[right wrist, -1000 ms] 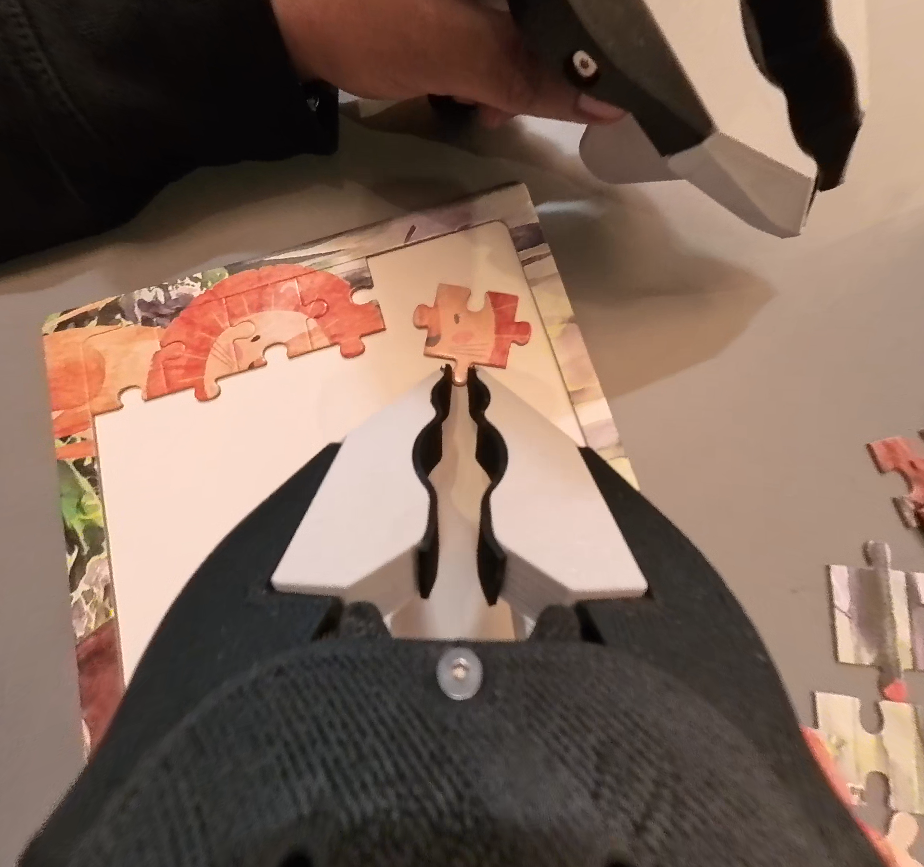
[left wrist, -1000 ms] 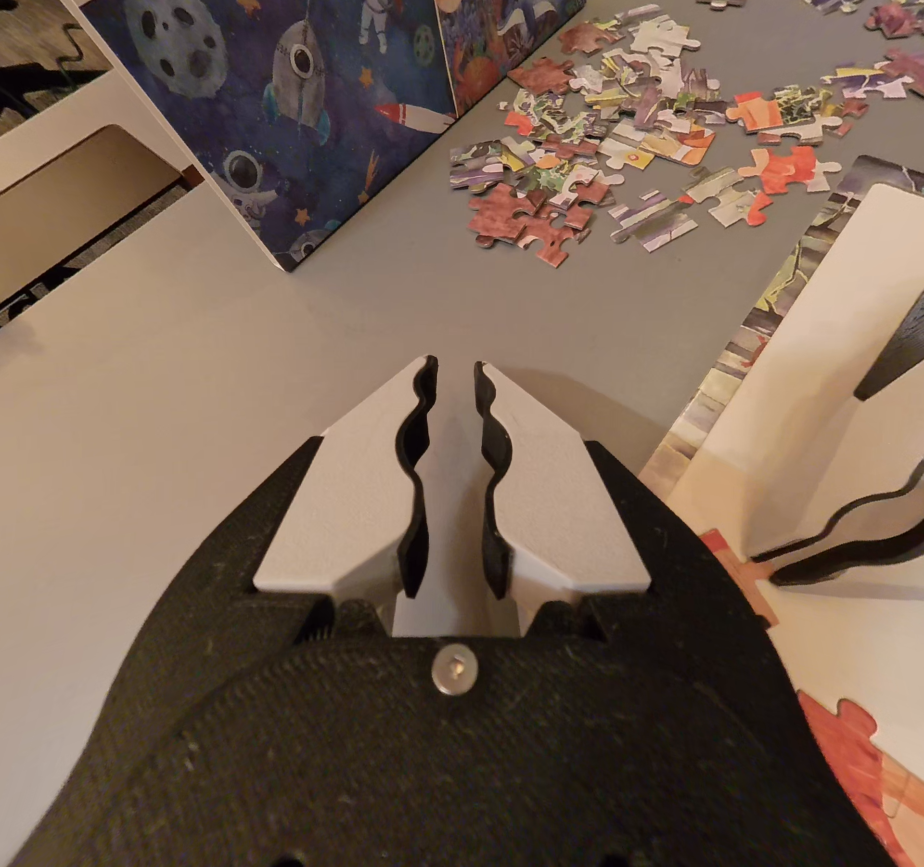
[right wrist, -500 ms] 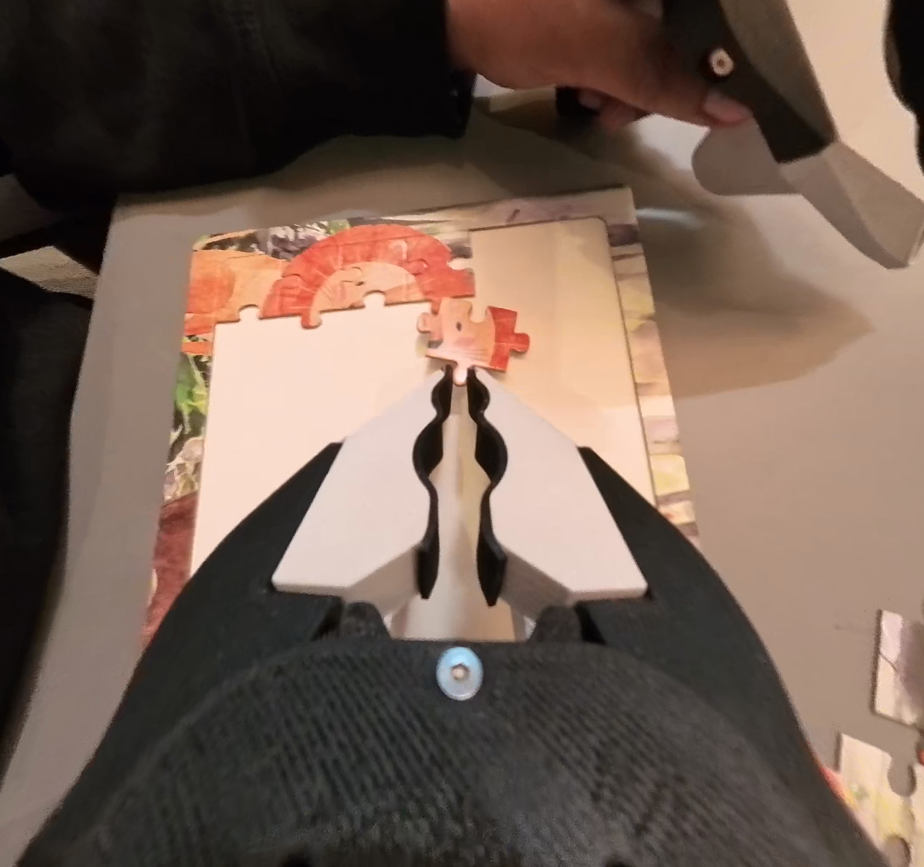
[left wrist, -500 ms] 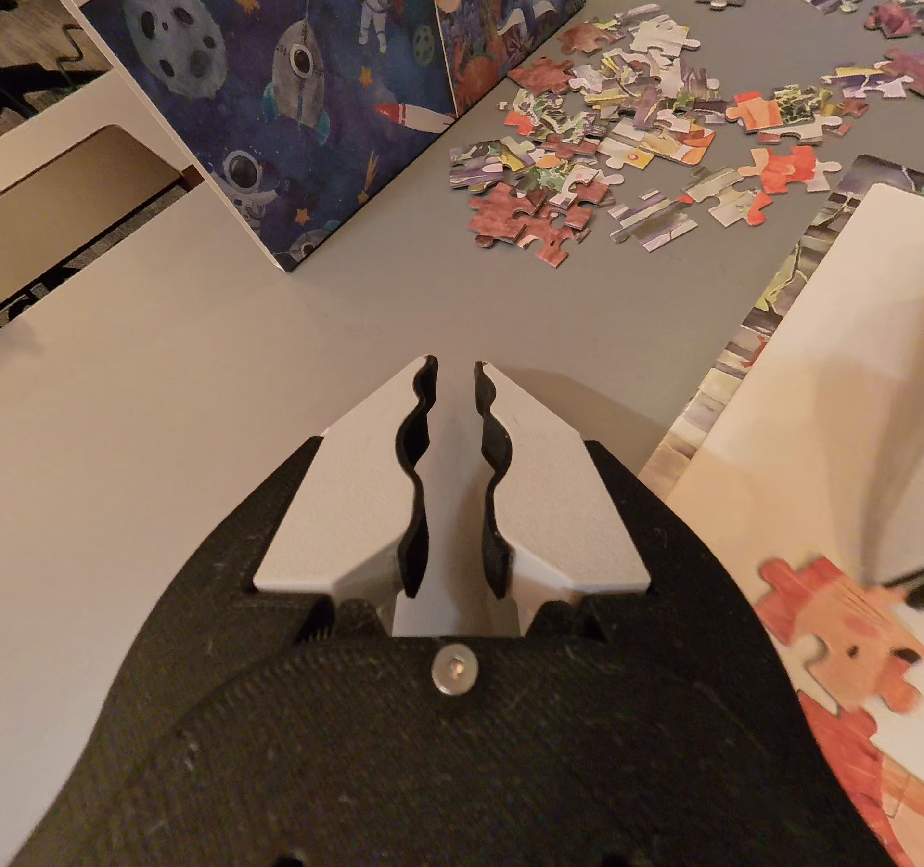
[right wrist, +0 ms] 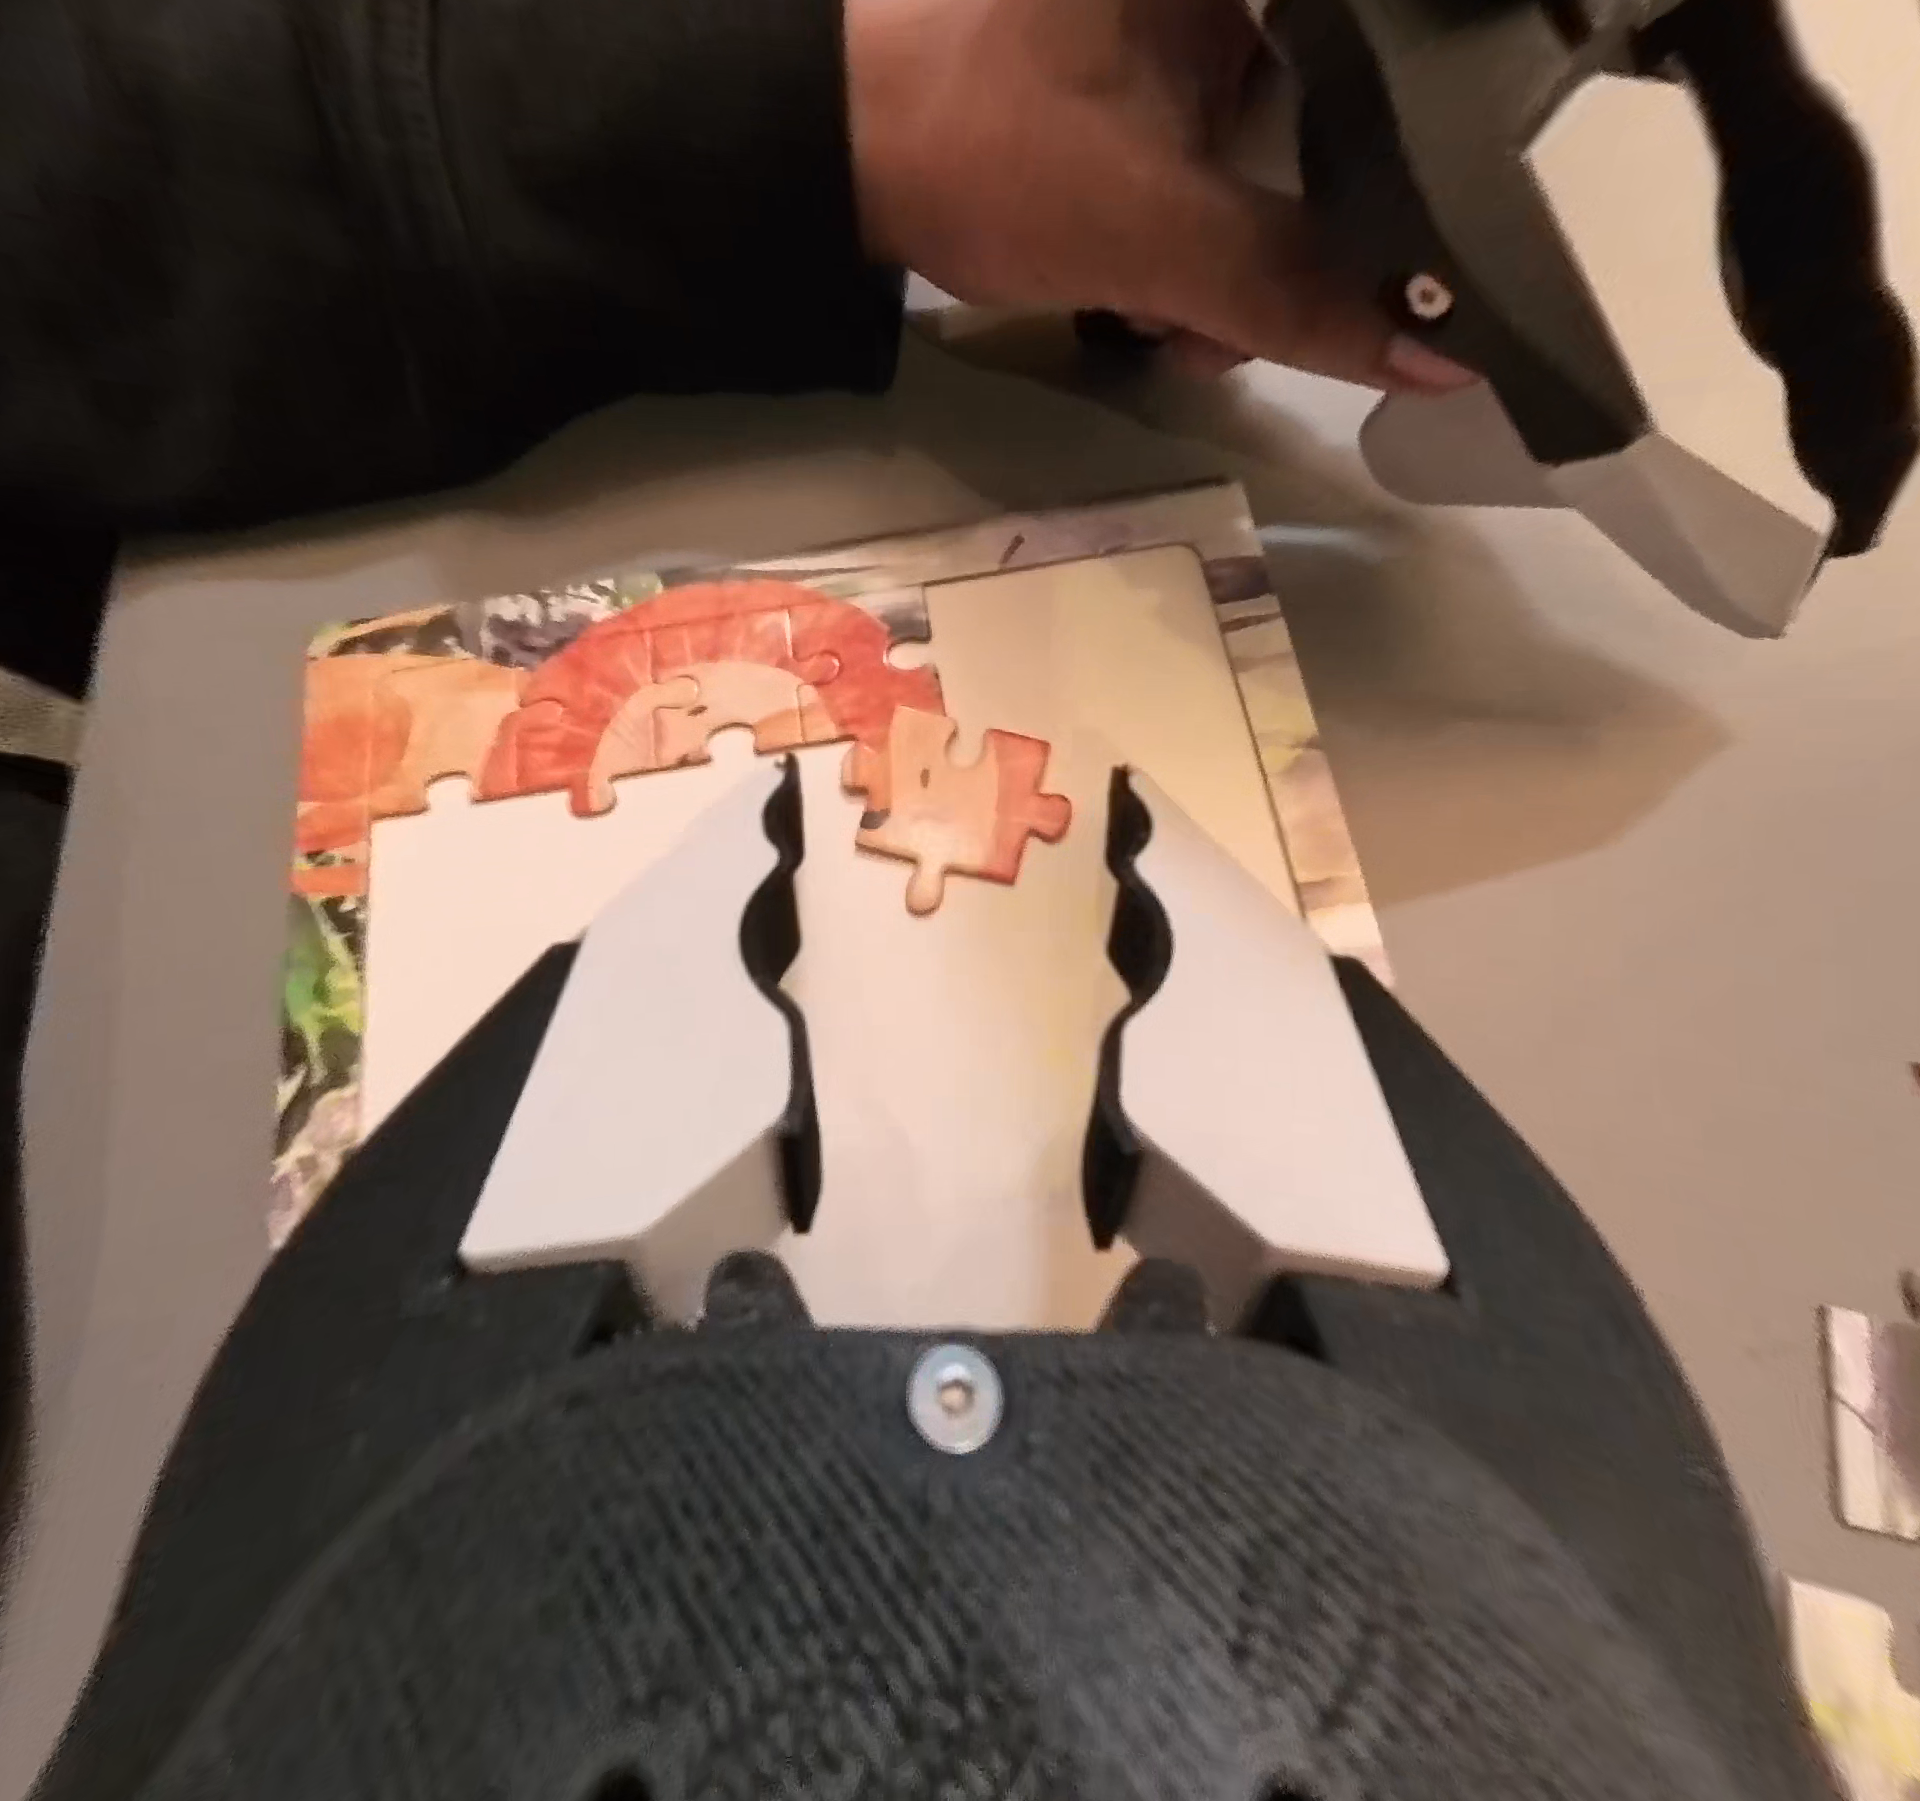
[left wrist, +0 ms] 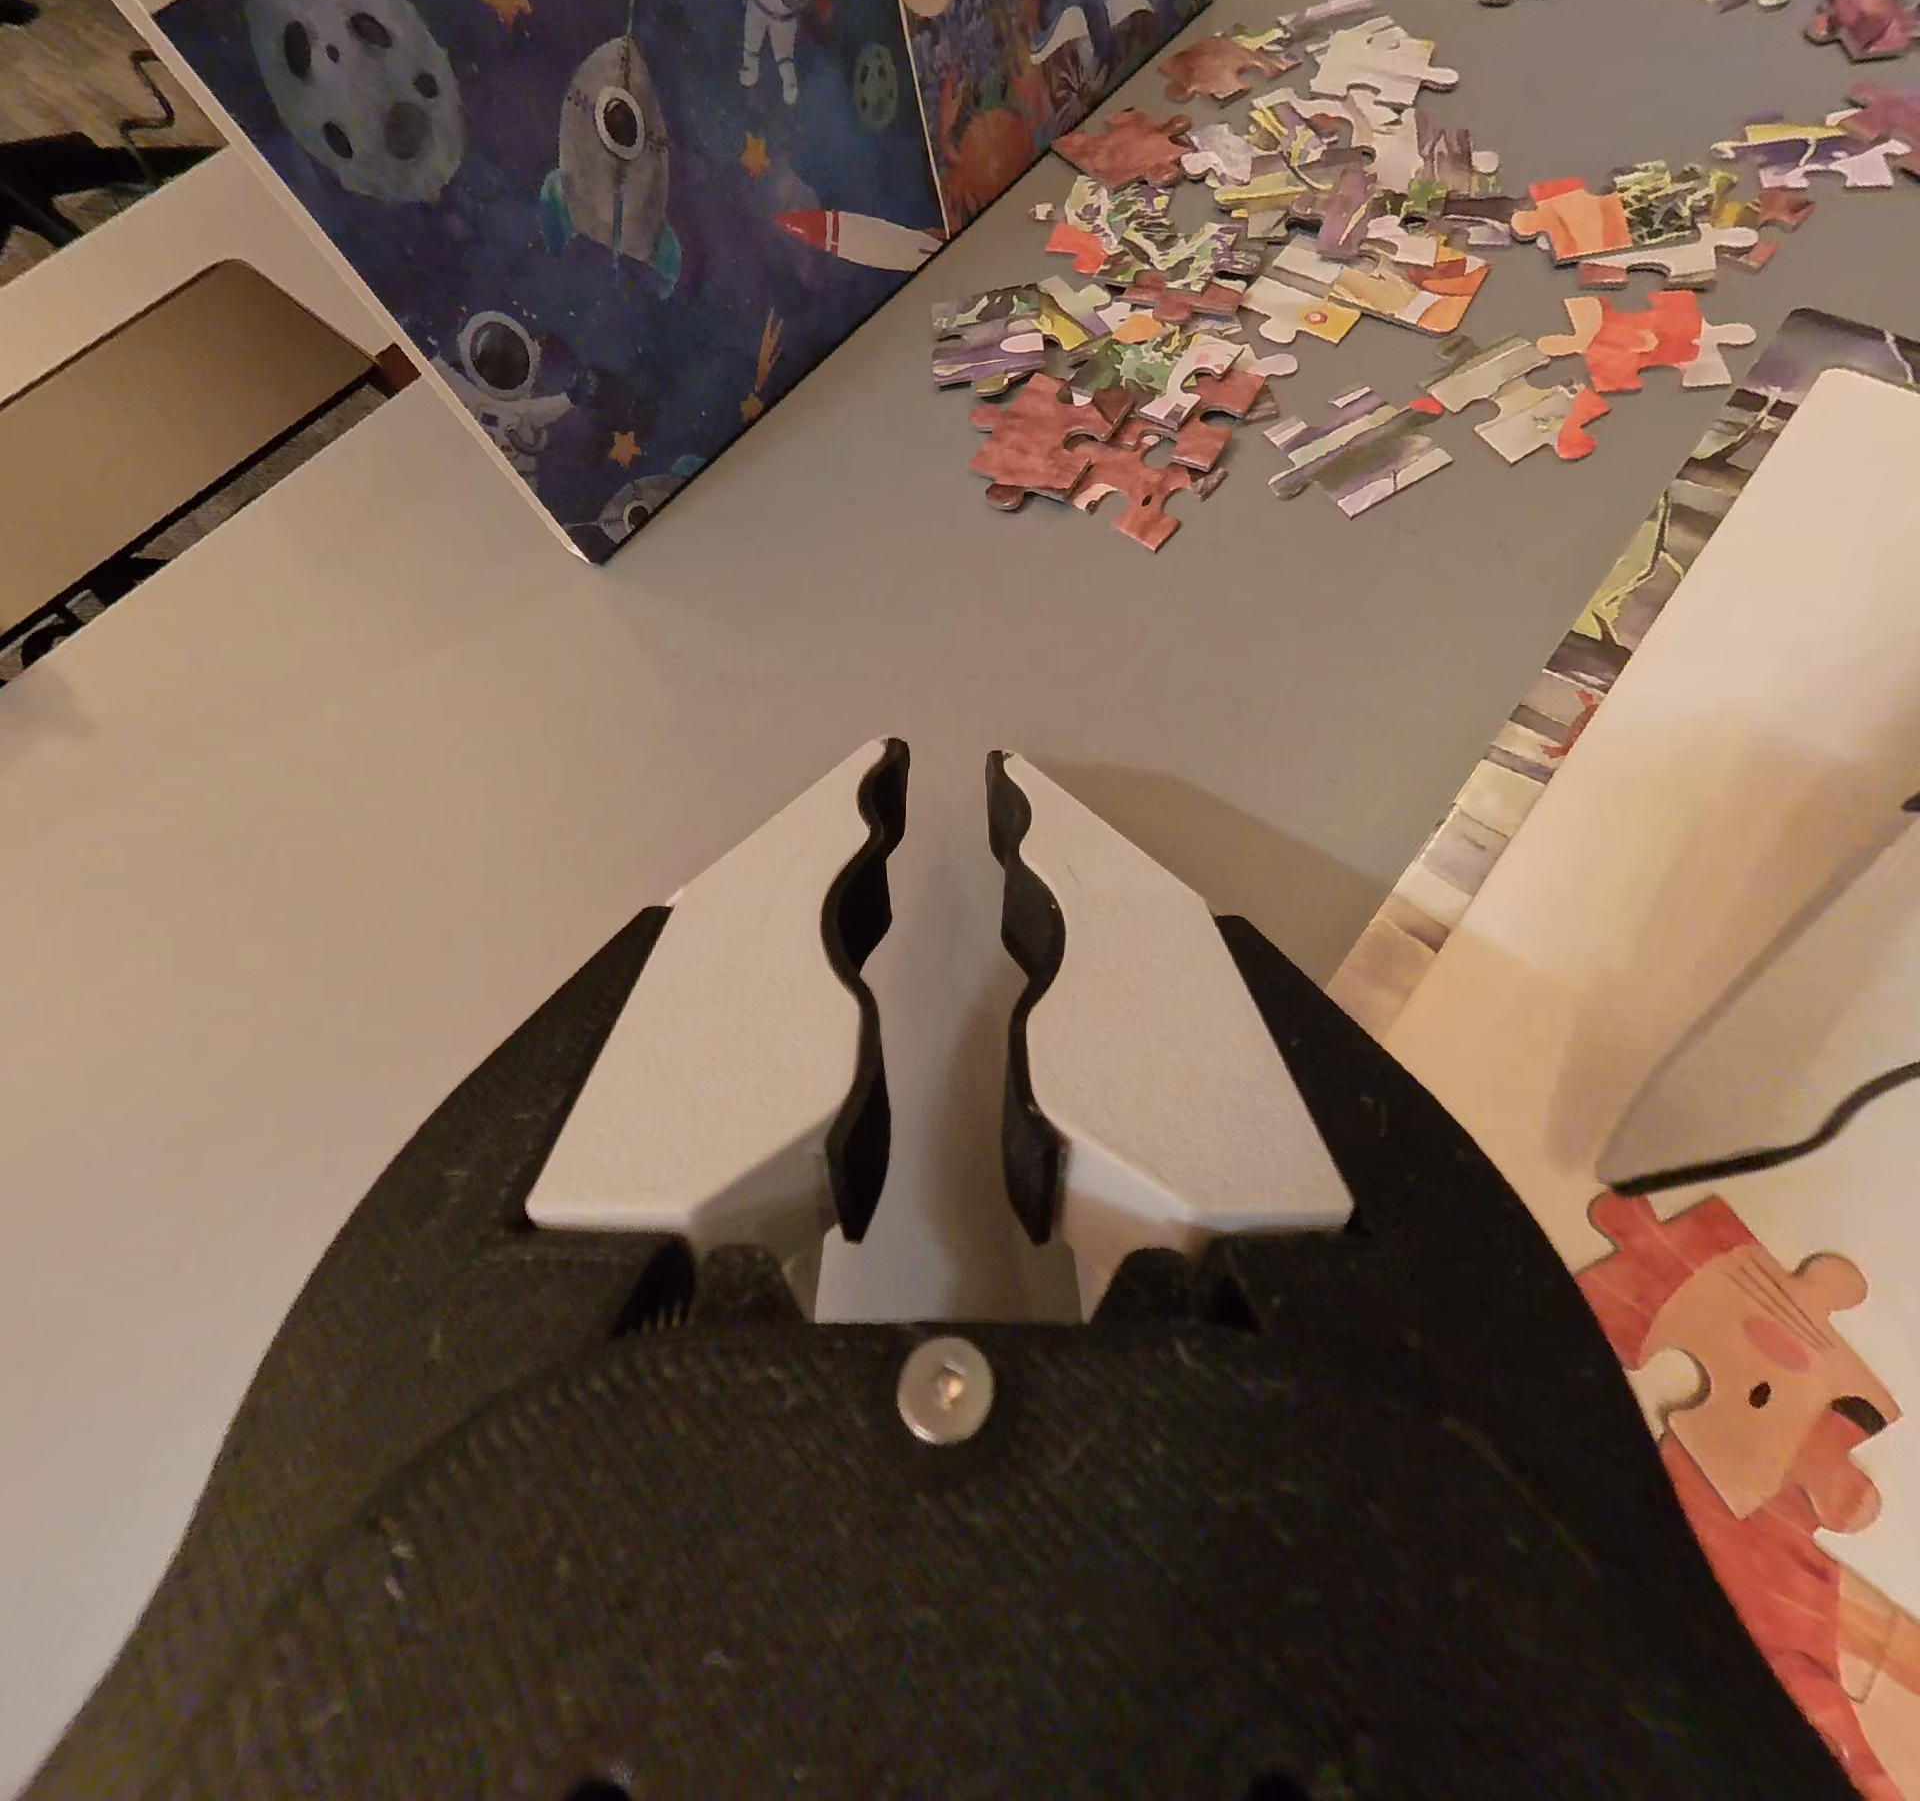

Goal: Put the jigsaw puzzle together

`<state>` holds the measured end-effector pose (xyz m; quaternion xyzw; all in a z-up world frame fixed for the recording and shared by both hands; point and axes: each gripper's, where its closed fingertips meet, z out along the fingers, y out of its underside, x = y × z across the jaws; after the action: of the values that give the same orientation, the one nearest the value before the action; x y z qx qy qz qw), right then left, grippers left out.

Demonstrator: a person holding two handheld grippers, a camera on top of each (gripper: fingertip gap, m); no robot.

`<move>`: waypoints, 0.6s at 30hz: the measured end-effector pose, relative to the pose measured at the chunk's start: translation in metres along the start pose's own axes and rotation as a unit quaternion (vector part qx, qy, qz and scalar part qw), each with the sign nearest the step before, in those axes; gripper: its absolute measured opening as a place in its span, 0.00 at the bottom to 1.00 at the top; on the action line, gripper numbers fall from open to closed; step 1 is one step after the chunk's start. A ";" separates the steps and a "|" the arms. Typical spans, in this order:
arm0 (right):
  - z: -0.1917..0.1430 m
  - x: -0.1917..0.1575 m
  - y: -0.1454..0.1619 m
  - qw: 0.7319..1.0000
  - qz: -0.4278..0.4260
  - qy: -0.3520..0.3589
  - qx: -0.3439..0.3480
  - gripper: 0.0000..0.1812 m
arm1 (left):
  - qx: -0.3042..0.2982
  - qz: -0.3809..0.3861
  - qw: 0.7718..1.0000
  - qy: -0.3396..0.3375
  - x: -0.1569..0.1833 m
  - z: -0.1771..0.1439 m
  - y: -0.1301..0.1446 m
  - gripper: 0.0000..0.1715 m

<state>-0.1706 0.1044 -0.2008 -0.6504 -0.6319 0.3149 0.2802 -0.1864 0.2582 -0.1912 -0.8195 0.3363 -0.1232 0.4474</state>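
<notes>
A: State the right gripper (right wrist: 951, 775) condition.

B: Jaws spread wide, nothing between them. In the earlier frames they were pinched on the tab of the orange piece (right wrist: 951, 801); that grip has been released. The piece now lies free on the tray (right wrist: 1101, 629), ahead of the fingertips.

A: Piece position relative to the tray?

B: Inside the white recess, near the tray's far edge. It sits tilted, with its far corner touching or overlapping the joined orange arc (right wrist: 717, 686) that runs along that edge. Whether it is locked in cannot be told. Half a second ago it hung just short of the arc.

A: Left gripper (left wrist: 945, 759)?

B: Jaws parted by a narrow gap, empty, unchanged across all three left wrist frames. It hovers over the grey table (left wrist: 416, 816), just beside the tray's corner. In the right wrist view a hand (right wrist: 1091, 151) holds it above the table past the tray's far right corner.

A: Other items, referenced to the tray?

B: Loose pieces (left wrist: 1278, 265) are scattered on the table beyond the tray's long side. A space-print box (left wrist: 582, 151) stands farther off, past those pieces. In the left wrist view one right finger (left wrist: 1756, 982) shows over the tray, its tip just beside the orange piece (left wrist: 1756, 1388).
</notes>
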 end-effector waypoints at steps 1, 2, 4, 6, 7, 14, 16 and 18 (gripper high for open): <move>0.003 0.004 0.003 1.000 -0.003 0.019 -0.015 0.34 | 0.000 0.000 1.000 0.000 0.000 0.000 0.000 0.08; 0.004 0.007 0.006 0.999 -0.007 0.038 -0.028 0.34 | 0.000 0.000 1.000 0.000 0.000 0.000 0.000 0.08; 0.007 0.009 0.010 0.997 -0.008 0.057 -0.043 0.33 | 0.001 -0.001 1.000 0.000 0.000 0.000 0.000 0.08; 0.008 0.007 0.010 0.997 -0.007 0.059 -0.046 0.32 | 0.000 -0.001 1.000 0.000 0.000 0.000 0.000 0.08; 0.009 0.005 0.010 0.997 -0.006 0.059 -0.047 0.31 | 0.000 -0.001 1.000 0.000 0.000 0.000 0.000 0.08; 0.010 -0.001 0.010 0.998 -0.006 0.045 -0.048 0.24 | 0.000 -0.002 1.000 0.001 0.000 0.000 0.000 0.08; 0.007 -0.002 0.011 0.998 -0.011 0.037 -0.047 0.24 | 0.000 -0.002 1.000 0.001 0.000 0.000 0.000 0.08; 0.002 -0.006 0.007 0.999 -0.016 0.015 -0.031 0.10 | 0.000 -0.001 1.000 0.001 0.000 0.000 0.000 0.08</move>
<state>-0.1676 0.0984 -0.2076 -0.6534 -0.6474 0.2806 0.2743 -0.1866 0.2584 -0.1912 -0.8198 0.3356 -0.1242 0.4470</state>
